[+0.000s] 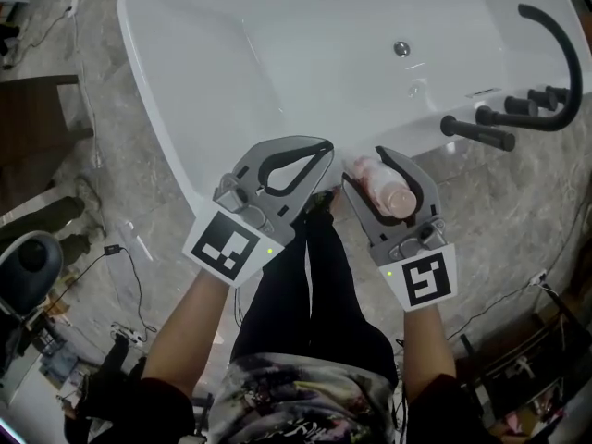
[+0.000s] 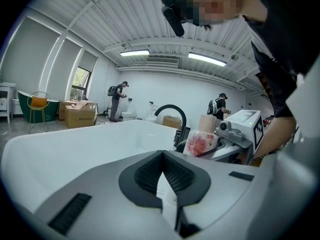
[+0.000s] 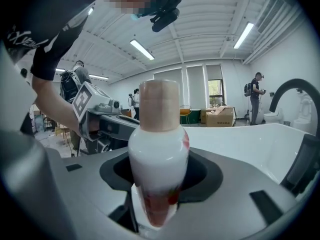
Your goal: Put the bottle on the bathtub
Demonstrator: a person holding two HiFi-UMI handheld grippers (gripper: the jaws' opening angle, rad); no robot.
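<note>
A white bottle (image 1: 381, 188) with a pink flower print and a peach cap stands roughly upright between the jaws of my right gripper (image 1: 363, 166), which is shut on its body. It hangs just above the near rim of the white bathtub (image 1: 153, 91). In the right gripper view the bottle (image 3: 159, 149) fills the middle, cap up. My left gripper (image 1: 326, 148) hovers beside it at the same rim, its fingertips meeting with nothing between them. From the left gripper view, the bottle (image 2: 201, 140) and the right gripper (image 2: 235, 138) show at the right.
A black arched faucet (image 1: 559, 67) with black handles (image 1: 481, 132) stands at the tub's right end, and the drain (image 1: 401, 49) lies in the basin. Dark furniture (image 1: 32, 128) and cables sit on the marble floor at left. People and boxes are far across the room.
</note>
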